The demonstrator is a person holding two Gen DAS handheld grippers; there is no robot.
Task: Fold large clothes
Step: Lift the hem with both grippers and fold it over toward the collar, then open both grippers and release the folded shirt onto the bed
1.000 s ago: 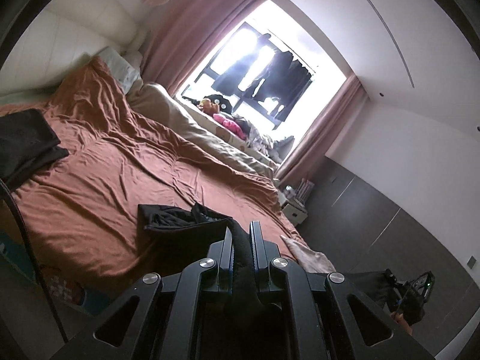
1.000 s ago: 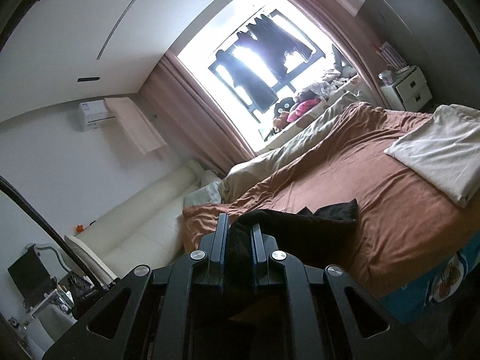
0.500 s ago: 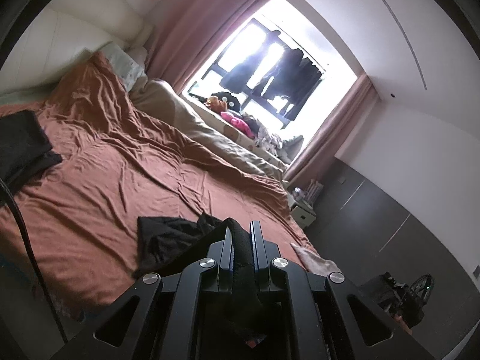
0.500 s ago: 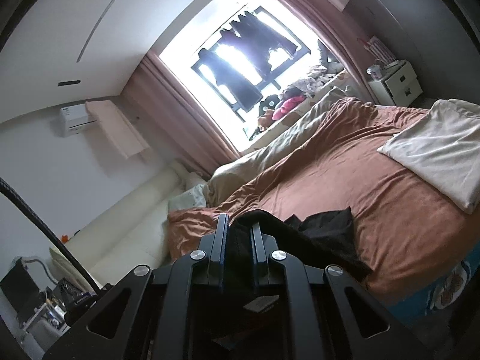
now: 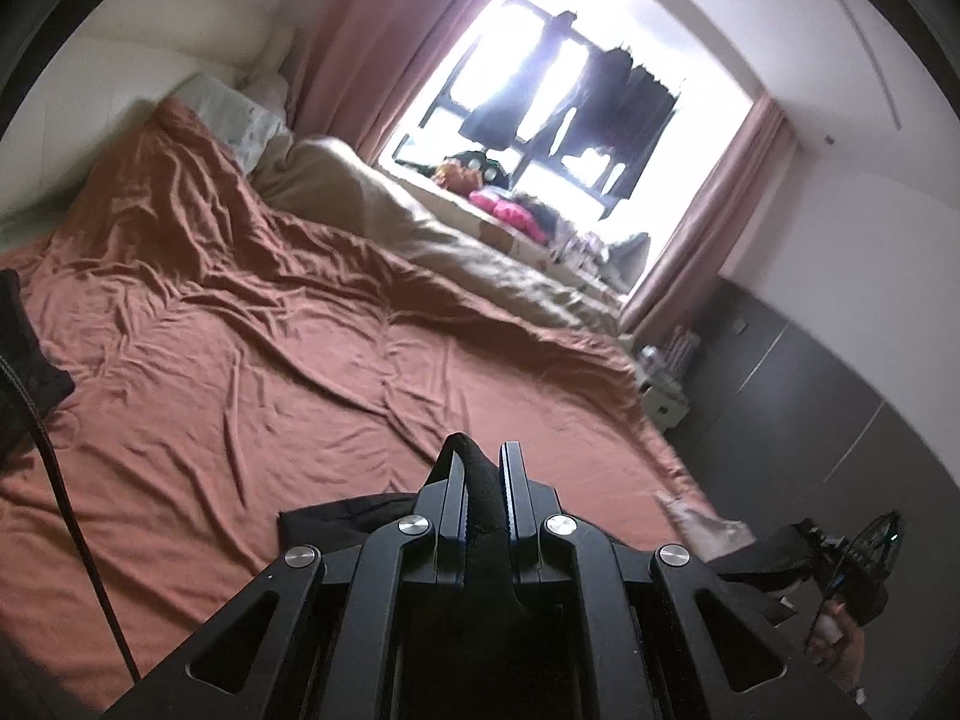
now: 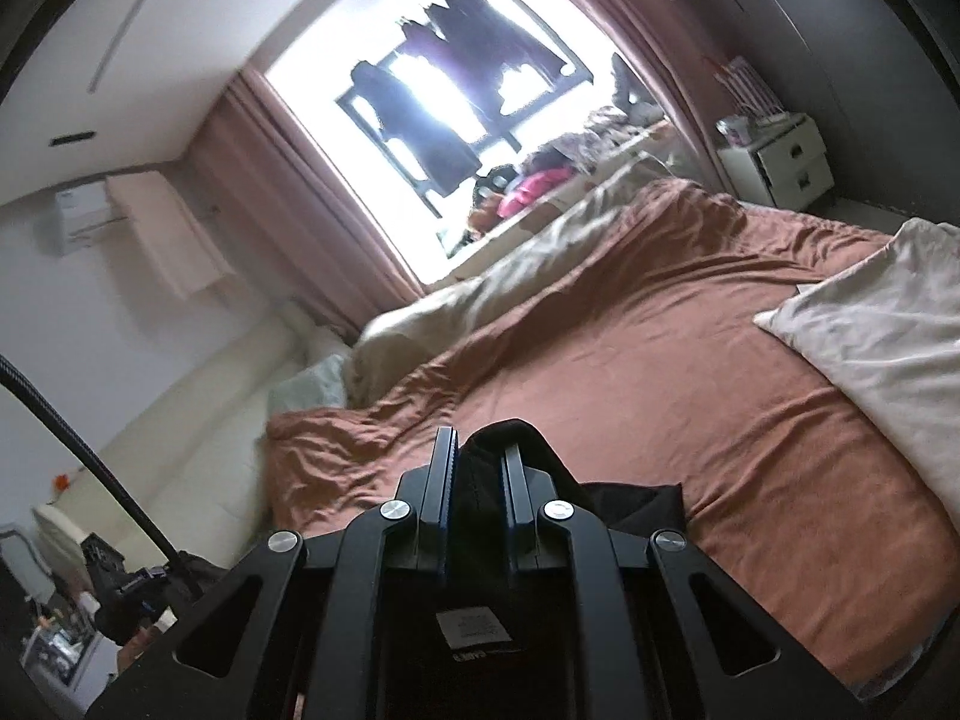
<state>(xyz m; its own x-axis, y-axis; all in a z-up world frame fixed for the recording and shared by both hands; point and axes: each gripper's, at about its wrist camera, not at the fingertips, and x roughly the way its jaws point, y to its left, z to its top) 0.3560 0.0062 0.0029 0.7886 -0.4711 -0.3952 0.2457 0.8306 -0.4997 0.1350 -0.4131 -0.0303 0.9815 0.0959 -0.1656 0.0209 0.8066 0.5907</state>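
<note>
Gripping a fold of black fabric garment (image 5: 480, 480) low in the middle of the left wrist view, the left gripper (image 5: 482, 468) has its two black fingers almost together, with the cloth bunched up between the pads and poking out above the tips. More of the same dark cloth trails off to the lower left of the fingers, lying on the rust-brown wrinkled bedsheet (image 5: 252, 360) near the bed's front edge.

The right gripper (image 6: 477, 462) does the same in its own view: nearly closed, pinching a hump of the black garment (image 6: 510, 438) that rises just past its fingertips, with a flap of it spread on the brown sheet (image 6: 630, 372) to the right. A small pale label (image 6: 474, 627) shows on the cloth down between the gripper's arms (its print is too small to read).

At the lower right edge of the left view a hand (image 5: 840, 648) holds the other gripper's handle, with dark cloth stretching toward it.

Across the bed, a beige crumpled duvet (image 5: 420, 222) runs along the far side under the bright window (image 5: 540, 90), where dark clothes hang against the light between dusty-pink curtains (image 5: 372, 42). A cream folded blanket (image 6: 888, 324) lies on the sheet at the right of the right view, and a white bedside cabinet (image 6: 780, 162) stands in the upper right corner beyond it.
</note>
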